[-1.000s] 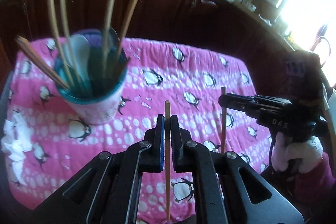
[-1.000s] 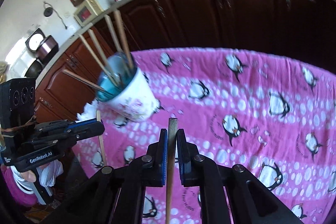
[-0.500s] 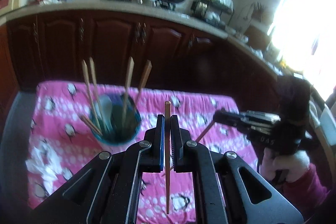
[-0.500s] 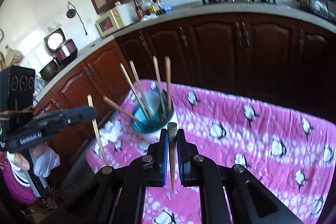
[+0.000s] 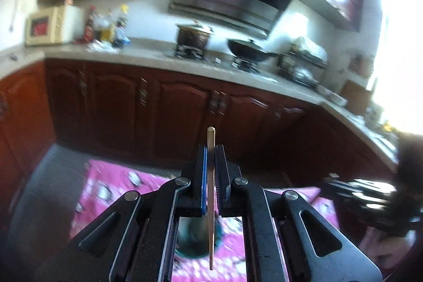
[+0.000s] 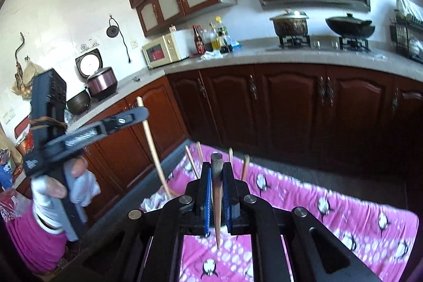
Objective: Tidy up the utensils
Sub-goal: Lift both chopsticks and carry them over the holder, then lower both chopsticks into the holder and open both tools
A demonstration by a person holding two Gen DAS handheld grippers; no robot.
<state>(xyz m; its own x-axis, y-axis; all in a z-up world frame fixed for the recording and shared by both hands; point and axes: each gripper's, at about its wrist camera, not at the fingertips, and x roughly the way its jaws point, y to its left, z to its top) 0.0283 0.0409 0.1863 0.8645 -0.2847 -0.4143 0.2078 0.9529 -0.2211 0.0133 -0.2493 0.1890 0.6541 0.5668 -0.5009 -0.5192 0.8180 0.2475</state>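
Observation:
My left gripper [image 5: 210, 149] is shut on a pale wooden chopstick [image 5: 211, 202] that stands upright between its pads. Straight below it, seen through the gripper frame, is the teal inside of the utensil cup [image 5: 194, 237] on the pink penguin cloth [image 5: 119, 184]. My right gripper [image 6: 217, 166] is shut on a brown chopstick [image 6: 217, 202] with a dark grey top. Several chopstick ends [image 6: 199, 151] from the cup poke up behind its jaws; the cup itself is hidden. In the right wrist view the left gripper [image 6: 140, 113] hangs at the left, high above the cloth [image 6: 330, 205], with its chopstick [image 6: 152, 147] slanting down.
Dark wooden cabinets [image 6: 290, 107] and a grey counter [image 6: 264, 57] run behind the table. A pot [image 6: 289, 24] and a wok [image 6: 350, 27] sit on the stove. White tissue [image 6: 154, 200] lies at the cloth's left edge. A gloved hand [image 6: 53, 189] holds the left gripper.
Both grippers have risen well above the table, each keeping its chopstick. The views have tipped up to the kitchen, and the cup has dropped behind the jaws.

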